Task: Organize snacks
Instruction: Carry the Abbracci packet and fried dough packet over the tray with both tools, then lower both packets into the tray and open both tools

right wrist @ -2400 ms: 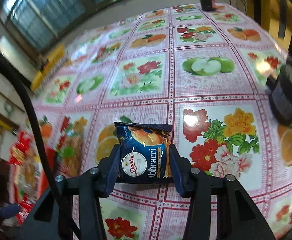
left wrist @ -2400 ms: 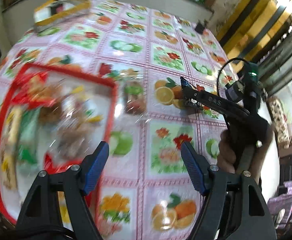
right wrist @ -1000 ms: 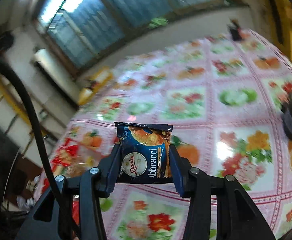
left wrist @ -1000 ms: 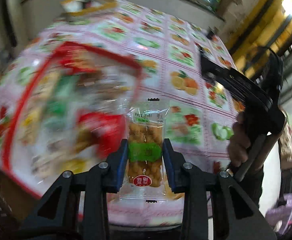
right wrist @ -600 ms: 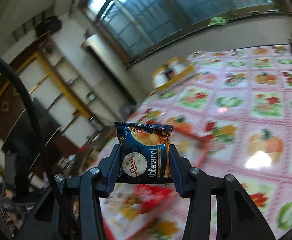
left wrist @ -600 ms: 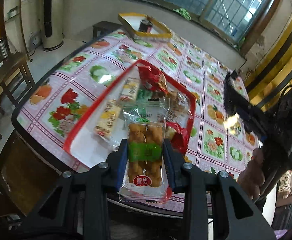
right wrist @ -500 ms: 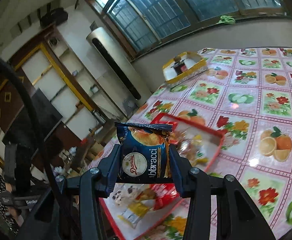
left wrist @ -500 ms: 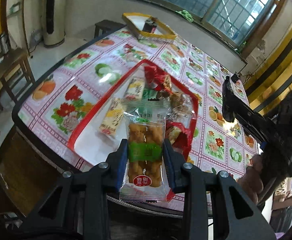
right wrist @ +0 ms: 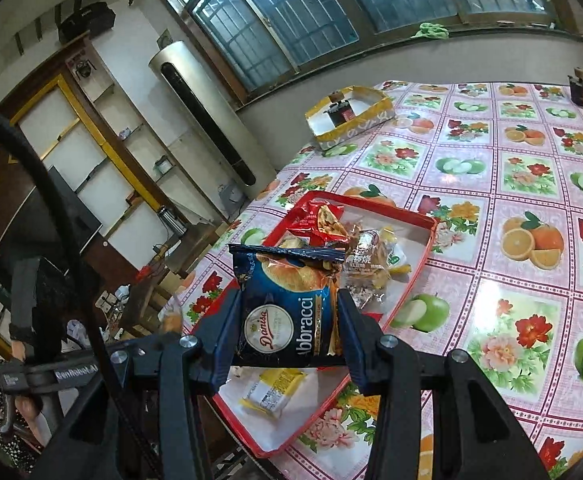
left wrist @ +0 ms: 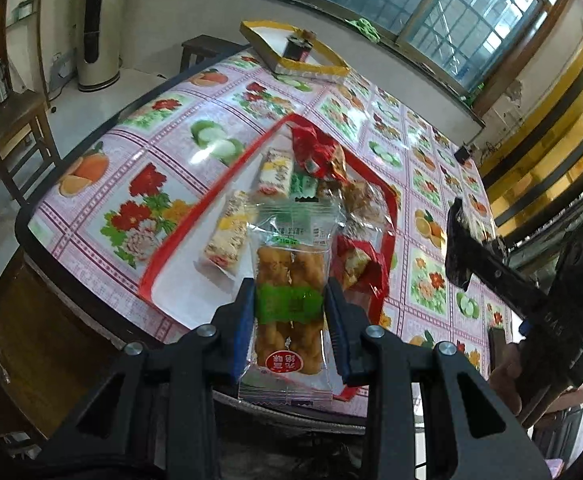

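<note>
Tray (left wrist: 195, 220), red-rimmed on the worktop (left wrist: 139, 152), lies below and ahead of both tongs. Left tongs (left wrist: 290, 308) grip a clear twist pack (left wrist: 289, 300), long axis upright, above the tray's near end. Right tongs (right wrist: 289, 320) clamp a blue packet (right wrist: 291, 312) over the tray's middle, beside a yellow bar (right wrist: 271, 392). Snacks crowd the tray's far half; the bare near part looks the easier drop, I judge.
</note>
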A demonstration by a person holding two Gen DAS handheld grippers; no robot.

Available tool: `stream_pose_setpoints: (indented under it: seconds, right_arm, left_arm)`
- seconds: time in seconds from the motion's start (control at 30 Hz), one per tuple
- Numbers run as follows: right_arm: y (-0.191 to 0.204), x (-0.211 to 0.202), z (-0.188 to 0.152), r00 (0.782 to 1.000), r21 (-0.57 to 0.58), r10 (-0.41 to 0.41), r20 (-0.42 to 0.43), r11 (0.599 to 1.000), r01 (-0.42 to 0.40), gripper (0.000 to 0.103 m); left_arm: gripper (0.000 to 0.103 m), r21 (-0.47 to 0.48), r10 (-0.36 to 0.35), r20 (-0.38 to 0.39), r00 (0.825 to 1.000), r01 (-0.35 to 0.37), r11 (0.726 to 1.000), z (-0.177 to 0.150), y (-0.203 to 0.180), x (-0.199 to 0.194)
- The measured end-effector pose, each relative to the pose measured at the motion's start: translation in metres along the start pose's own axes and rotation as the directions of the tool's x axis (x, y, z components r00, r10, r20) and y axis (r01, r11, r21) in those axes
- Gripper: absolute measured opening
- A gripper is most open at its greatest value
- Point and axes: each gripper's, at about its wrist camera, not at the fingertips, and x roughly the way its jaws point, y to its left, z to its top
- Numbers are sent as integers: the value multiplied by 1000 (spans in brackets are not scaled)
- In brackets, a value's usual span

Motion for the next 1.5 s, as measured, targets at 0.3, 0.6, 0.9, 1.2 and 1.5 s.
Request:
stream_pose_setpoints:
  seconds: [0.3, 0.6, 0.9, 1.2, 1.5]
  right_arm:
    - [5, 41, 3, 998, -38, -22, -66, 999, 19, 46]
    - [8, 87, 14, 990, -64, -59, -131, 997, 51, 46]
    - [17, 128, 19, 978, -129, -108, -176, 988, 86, 46]
    - [12, 135, 13, 973, -120, -154, -172, 984, 135, 50]
    - [31, 67, 15, 996, -84, -92, 15, 992, 93, 65]
  left_arm:
    - [36, -70, -17, -35, 999, 15, 997, 7, 28, 23]
    - [36, -22, 6, -70, 998, -7, 1000, 19, 17, 56]
    - [36, 5, 47, -91, 995, -46, 999, 20, 16, 78]
    - [52, 15, 62, -82, 995, -60, 998, 14, 10, 89]
    - [81, 48, 186, 157, 970, -196, 979, -9, -5, 33]
